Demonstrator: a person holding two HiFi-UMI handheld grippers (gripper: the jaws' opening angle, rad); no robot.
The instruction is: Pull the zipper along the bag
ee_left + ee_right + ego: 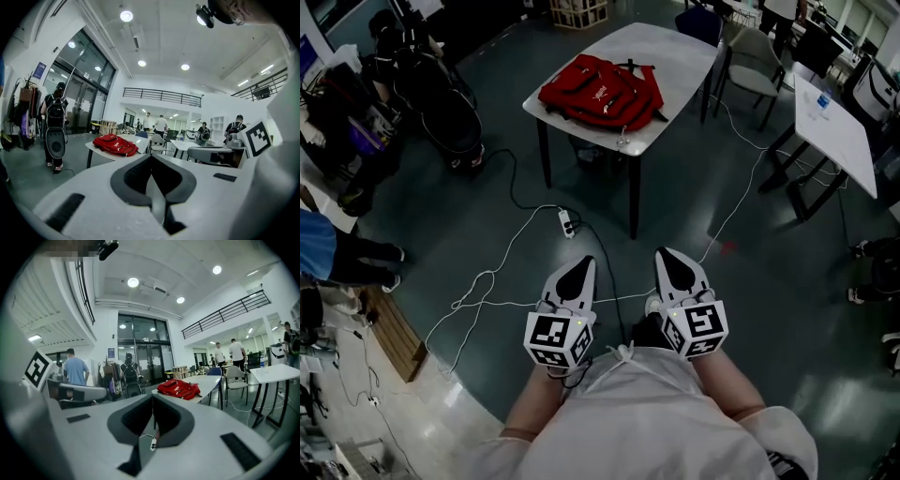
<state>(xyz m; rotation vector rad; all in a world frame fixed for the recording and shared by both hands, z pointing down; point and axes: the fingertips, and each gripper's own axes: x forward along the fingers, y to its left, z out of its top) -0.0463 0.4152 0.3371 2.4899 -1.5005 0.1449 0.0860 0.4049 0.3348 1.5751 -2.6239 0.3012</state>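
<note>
A red backpack (600, 92) lies flat on a white table (684, 61) some way ahead of me; its zipper is too small to make out. Both grippers are held close to my body, well short of the table and over the floor. My left gripper (584, 263) is shut with nothing between its jaws, and my right gripper (667, 253) likewise looks shut and empty. In the left gripper view the backpack (115, 144) shows far beyond the closed tips of the left gripper (151, 157). In the right gripper view the backpack (178, 388) sits beyond the right gripper (153, 397).
A power strip (566, 223) and white and black cables trail across the dark floor between me and the table. A chair (759, 66) and a second white table (836, 122) stand to the right. Black bags (441, 94) stand at the left. People stand in the background.
</note>
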